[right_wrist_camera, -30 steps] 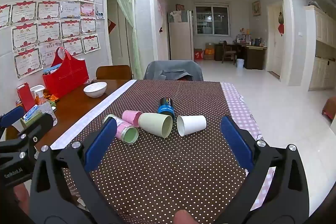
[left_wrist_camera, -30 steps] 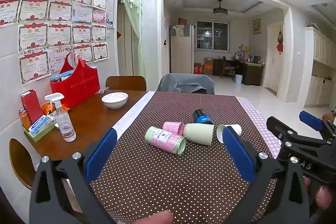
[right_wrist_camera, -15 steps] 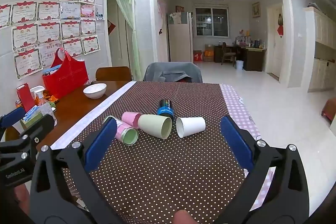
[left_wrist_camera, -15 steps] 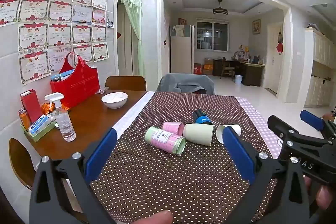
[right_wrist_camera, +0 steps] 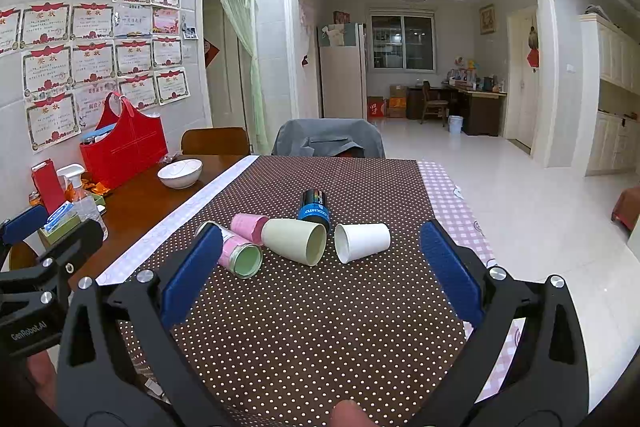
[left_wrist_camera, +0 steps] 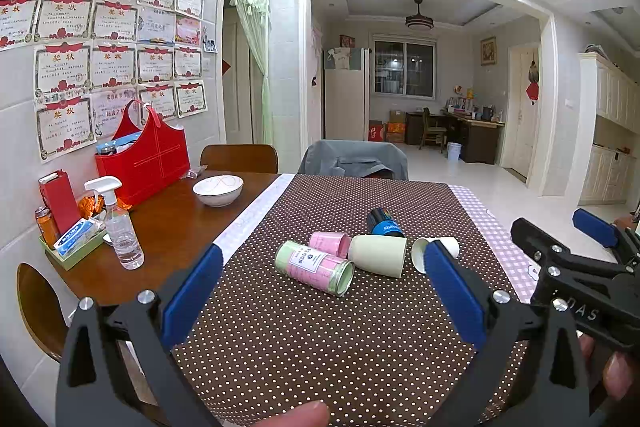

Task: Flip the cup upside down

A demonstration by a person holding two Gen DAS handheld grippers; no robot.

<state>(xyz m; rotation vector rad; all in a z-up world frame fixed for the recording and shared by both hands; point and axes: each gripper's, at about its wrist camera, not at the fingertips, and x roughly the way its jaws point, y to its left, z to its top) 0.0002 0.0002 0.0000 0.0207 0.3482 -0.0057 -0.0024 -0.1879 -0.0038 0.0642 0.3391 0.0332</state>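
Several cups lie on their sides on the brown dotted tablecloth (right_wrist_camera: 320,327): a white paper cup (right_wrist_camera: 362,241) (left_wrist_camera: 434,250), a pale green cup (right_wrist_camera: 295,239) (left_wrist_camera: 378,255), a small pink cup (right_wrist_camera: 249,226) (left_wrist_camera: 330,243), a pink-and-green labelled cup (right_wrist_camera: 238,255) (left_wrist_camera: 314,267) and a black-and-blue can (right_wrist_camera: 314,209) (left_wrist_camera: 384,223). My right gripper (right_wrist_camera: 318,269) is open and empty, well short of the cups. My left gripper (left_wrist_camera: 320,291) is open and empty, also short of them. The right gripper also shows at the right of the left wrist view (left_wrist_camera: 576,267).
A white bowl (right_wrist_camera: 180,173), a red bag (right_wrist_camera: 122,143), a spray bottle (left_wrist_camera: 120,227) and a small tray of items (left_wrist_camera: 72,239) stand on the bare wood at the left. Chairs (right_wrist_camera: 328,139) stand at the far edge. The table's right edge drops to the floor.
Both grippers have crept slightly forward toward the cups. The cups have not moved. Both stay open.
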